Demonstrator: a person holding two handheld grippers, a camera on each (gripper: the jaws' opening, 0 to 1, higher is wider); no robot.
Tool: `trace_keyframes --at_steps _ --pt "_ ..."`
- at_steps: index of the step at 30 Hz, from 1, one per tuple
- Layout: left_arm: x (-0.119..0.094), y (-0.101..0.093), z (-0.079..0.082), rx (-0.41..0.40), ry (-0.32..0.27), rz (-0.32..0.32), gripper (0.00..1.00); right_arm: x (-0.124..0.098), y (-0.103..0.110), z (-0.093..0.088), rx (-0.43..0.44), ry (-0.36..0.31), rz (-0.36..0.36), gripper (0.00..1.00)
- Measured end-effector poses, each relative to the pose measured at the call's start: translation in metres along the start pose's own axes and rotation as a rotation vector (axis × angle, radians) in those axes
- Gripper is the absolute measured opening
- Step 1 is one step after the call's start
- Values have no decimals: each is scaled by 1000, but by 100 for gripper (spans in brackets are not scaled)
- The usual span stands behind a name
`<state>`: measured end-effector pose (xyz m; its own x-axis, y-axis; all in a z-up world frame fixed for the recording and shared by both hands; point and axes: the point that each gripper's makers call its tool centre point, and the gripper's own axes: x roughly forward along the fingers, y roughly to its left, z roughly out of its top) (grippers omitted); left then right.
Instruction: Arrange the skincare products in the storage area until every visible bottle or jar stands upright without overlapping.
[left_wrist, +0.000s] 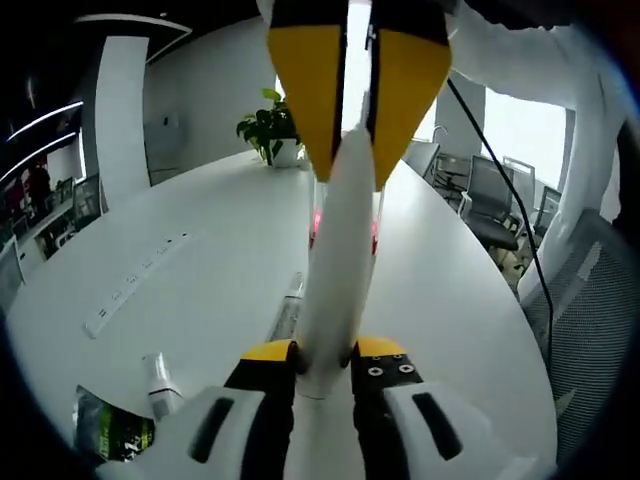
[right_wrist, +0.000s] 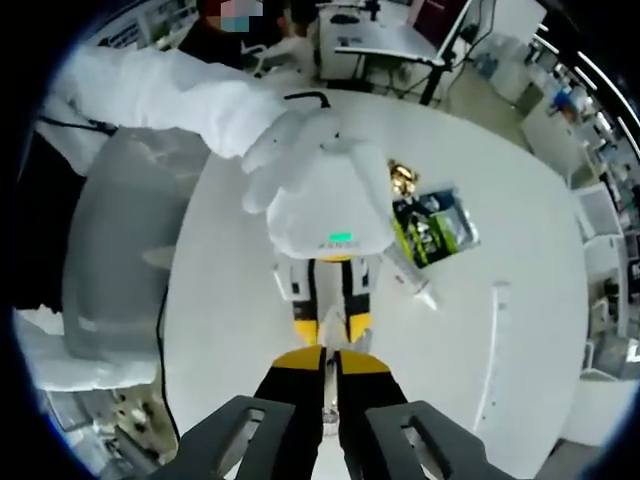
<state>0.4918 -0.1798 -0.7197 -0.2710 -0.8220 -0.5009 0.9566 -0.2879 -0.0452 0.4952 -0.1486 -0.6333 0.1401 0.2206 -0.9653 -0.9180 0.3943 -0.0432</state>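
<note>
A long white tube (left_wrist: 335, 260) is held off the white table (left_wrist: 200, 260), with a gripper at each end. My left gripper (left_wrist: 325, 352) is shut on its near end with its yellow pads. The right gripper (left_wrist: 355, 150) comes in from the top, and its yellow jaws pinch the far end. In the right gripper view, my right gripper (right_wrist: 332, 360) meets the left gripper (right_wrist: 331, 322) tip to tip; the tube is mostly hidden between them. A gloved hand (right_wrist: 300, 170) holds the left gripper. A clear holder (left_wrist: 377, 222) with red inside stands behind the tube.
On the table lie a slim tube (left_wrist: 286, 315), a small white bottle (left_wrist: 160, 378) and a green-black pack (left_wrist: 110, 432). The pack (right_wrist: 432, 228), a gold-capped jar (right_wrist: 403, 178) and a white tube (right_wrist: 412, 282) show again. A power strip (left_wrist: 140, 282), a plant (left_wrist: 270, 125) and chairs (left_wrist: 490, 200) ring the area.
</note>
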Motion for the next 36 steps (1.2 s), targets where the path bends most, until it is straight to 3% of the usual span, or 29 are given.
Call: trace_keyframes --at_steps 10,23,36 --pt "2 3 0 0 -2 -2 18 0 0 -2 28 15 3 0" --pt "0 -2 1 4 6 2 22 1 4 -2 -22 5 6 0" --pt "-8 -7 16 10 -20 24 26 -10 6 2 -56 -24 -12 6"
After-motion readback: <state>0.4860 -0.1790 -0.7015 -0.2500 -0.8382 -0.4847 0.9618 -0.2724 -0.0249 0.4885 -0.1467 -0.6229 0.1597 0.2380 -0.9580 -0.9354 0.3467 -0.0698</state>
